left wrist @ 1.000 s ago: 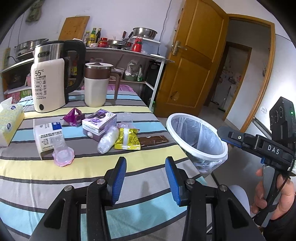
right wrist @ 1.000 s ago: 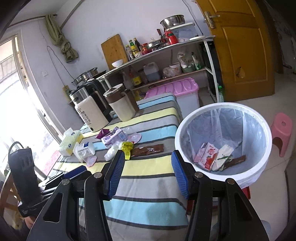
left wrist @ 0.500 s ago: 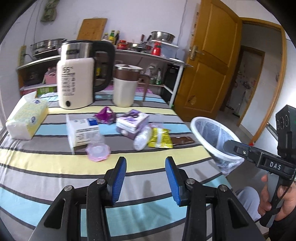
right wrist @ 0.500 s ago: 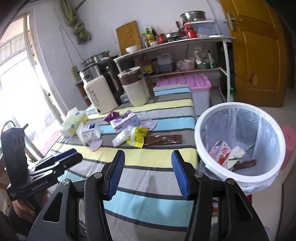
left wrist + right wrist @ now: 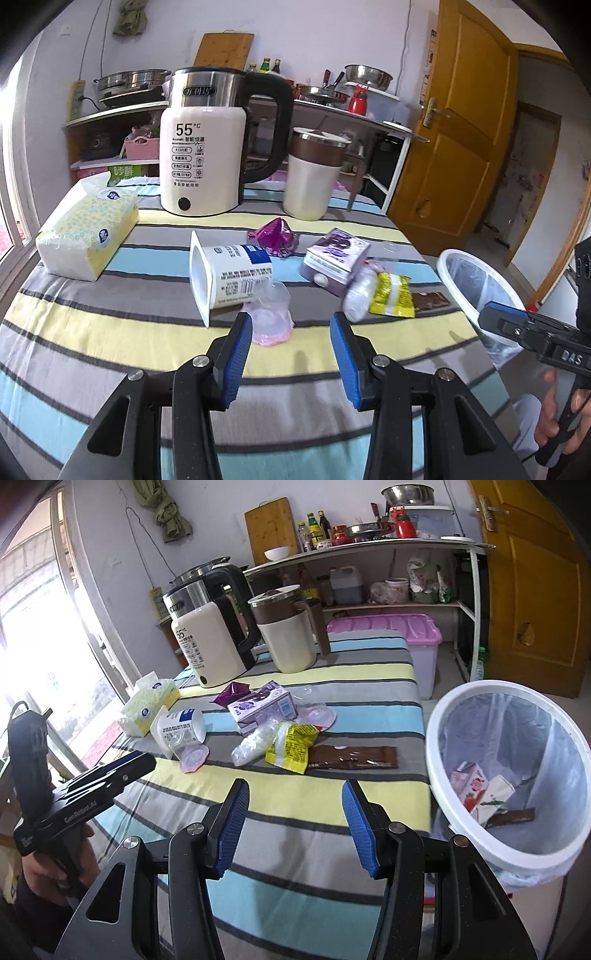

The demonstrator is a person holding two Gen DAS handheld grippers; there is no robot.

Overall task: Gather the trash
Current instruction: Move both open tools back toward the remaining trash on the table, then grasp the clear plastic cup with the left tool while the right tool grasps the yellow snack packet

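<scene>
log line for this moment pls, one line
left gripper: open, empty, facing pink cup | right gripper: open, empty, above table | brown wrapper: on table | bin: holds cartons

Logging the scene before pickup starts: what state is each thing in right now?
Left tool: open, empty.
Right tool: open, empty.
White lined trash bin: holds a few cartons, mostly unfilled.
White yogurt cup: tipped on its side.
Purple carton: lying flat.
Brown wrapper: flat on the tablecloth.
</scene>
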